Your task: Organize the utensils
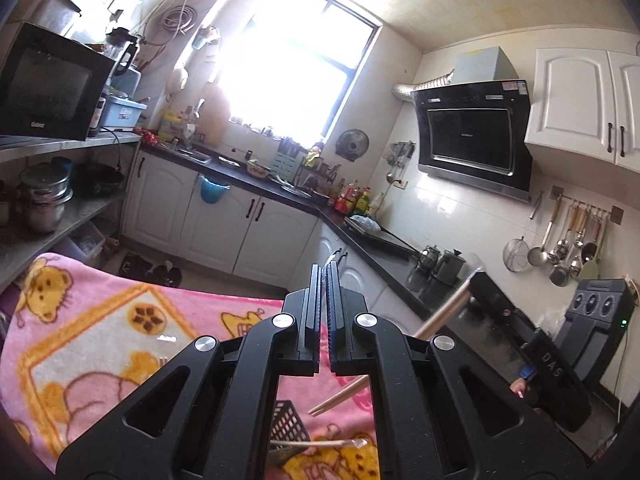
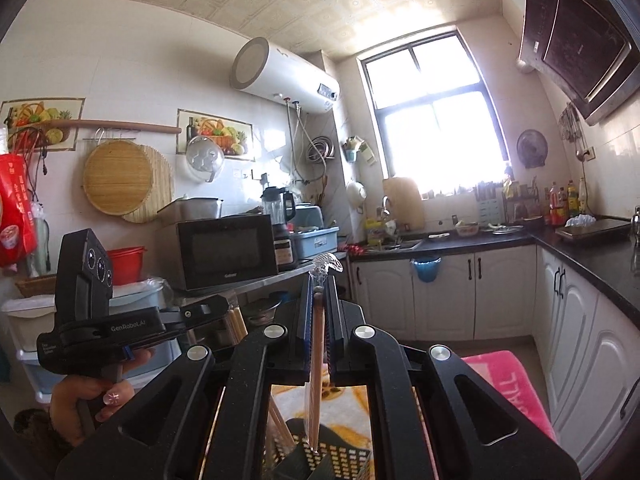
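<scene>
the right gripper (image 2: 320, 292) is clamped on a pair of wooden chopsticks in a clear wrapper (image 2: 317, 360). the sticks run upright between its two pads, the crumpled top of the wrapper poking out just above the fingertips and the lower ends hanging down below the jaws, right over the black mesh basket (image 2: 344, 460). whether the tips touch the basket cannot be told. more pale sticks (image 2: 280, 426) lean in the basket, just left of the held pair.

the left gripper (image 1: 324, 276) is squeezed closed – its jaws stand almost together, with only a thin sliver of clear plastic (image 1: 331, 258) showing at the fingertips. what that sliver belongs to cannot be told. below this gripper, a corner of the same black mesh basket (image 1: 289, 424) sits on the pink cartoon blanket (image 1: 100, 320). a wrapped stick (image 1: 320, 444) lies level just beside the basket's lower edge. another pair of wooden chopsticks (image 1: 444, 312) slants from above the basket up toward the right, partly hidden behind the gripper's frame – it passes behind the tool, not between its pads.

in the right wrist view the left gripper's body is seen to the left of the basket, raised above it, gripped by a hand (image 2: 86, 398).
</scene>
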### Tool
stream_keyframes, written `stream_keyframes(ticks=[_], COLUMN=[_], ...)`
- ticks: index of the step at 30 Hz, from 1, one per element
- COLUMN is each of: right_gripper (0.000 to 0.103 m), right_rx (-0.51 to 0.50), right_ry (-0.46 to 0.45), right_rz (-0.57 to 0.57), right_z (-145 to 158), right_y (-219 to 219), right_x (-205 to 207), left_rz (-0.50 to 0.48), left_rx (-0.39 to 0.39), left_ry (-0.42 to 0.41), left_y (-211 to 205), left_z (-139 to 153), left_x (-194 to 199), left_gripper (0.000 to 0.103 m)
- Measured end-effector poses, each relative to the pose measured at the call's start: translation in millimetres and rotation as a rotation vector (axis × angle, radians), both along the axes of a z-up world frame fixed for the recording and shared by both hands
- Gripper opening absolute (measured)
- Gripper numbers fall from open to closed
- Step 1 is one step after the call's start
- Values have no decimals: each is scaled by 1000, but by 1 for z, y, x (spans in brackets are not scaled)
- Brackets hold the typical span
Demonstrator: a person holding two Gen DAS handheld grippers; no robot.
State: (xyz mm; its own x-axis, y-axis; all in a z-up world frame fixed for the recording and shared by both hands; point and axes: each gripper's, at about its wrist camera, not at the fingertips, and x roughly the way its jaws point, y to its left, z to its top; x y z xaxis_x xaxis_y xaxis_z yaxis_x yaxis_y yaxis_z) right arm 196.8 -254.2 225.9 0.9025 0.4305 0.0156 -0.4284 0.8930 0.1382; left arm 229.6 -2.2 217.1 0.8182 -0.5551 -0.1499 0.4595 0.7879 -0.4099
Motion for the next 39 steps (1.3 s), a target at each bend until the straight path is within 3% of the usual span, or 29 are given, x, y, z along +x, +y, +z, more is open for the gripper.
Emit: stream_keyframes(ticks=[7, 19, 39], right_gripper=[6, 6, 6], right_rx=[10, -1, -106], right_ry=[-3, 54, 152], right_rz=[-10, -22, -97], right_z=[-2, -29, -85], right_y=[-4, 0, 17], right_x=[11, 31, 56], left_rz=[11, 10, -7], left_rx=[10, -5, 0], left_ry=[28, 79, 191], left_y=[-1, 3, 2], left_z=[-12, -37, -93], left_x=[15, 27, 36], left_gripper=[1, 1, 1])
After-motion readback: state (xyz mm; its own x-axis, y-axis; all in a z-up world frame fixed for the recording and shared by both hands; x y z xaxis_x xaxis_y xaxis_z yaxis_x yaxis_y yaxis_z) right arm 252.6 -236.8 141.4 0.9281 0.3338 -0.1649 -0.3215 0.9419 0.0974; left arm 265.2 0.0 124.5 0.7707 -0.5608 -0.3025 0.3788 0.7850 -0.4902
